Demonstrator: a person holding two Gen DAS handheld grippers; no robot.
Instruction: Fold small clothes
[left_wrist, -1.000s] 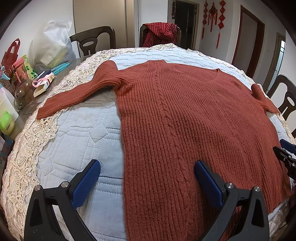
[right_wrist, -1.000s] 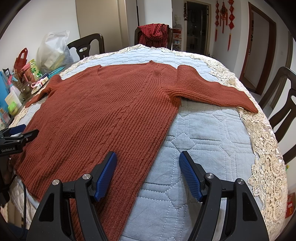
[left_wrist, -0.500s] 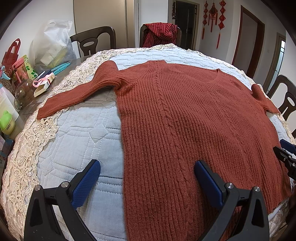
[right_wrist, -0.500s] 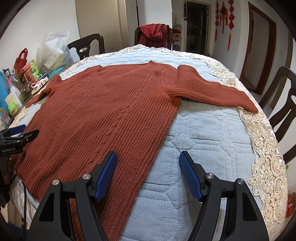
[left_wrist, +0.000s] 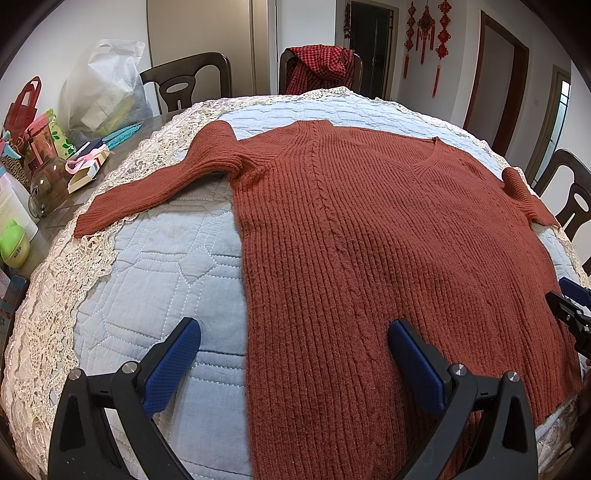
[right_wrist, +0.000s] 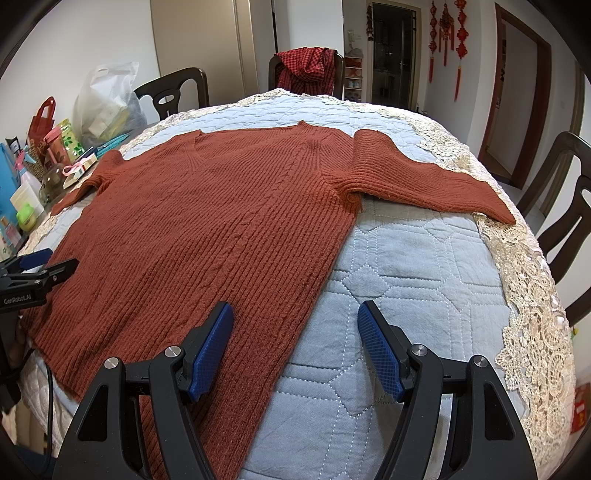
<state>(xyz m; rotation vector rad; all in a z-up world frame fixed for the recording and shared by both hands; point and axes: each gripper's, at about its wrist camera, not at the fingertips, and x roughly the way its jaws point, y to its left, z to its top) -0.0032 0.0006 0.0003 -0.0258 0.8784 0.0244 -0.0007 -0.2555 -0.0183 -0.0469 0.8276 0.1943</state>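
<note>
Still nothing has moved: the ribbed rust sweater (left_wrist: 369, 236) lies flat on the quilted desk (left_wrist: 155, 266), both claws (left_wrist: 291, 354) (right_wrist: 295, 343) wide, empty, above its hem.

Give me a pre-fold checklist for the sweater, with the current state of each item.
1. Sweater lies flat, front up on the quilt: ok.
2. Both sleeves spread out to the sides, left sleeve, right sleeve: ok.
3. Left gripper open, holding nothing, jaws straddling the sweater's side edge: ok.
4. Right gripper open, holding nothing, jaws straddling the opposite side edge: ok.
5. Bottom hem lying straight: cannot tell, both grippers hide part of it.
6. Clutter, such as the glass jar, sits off the quilt, apart from the left sleeve: ok.
</note>
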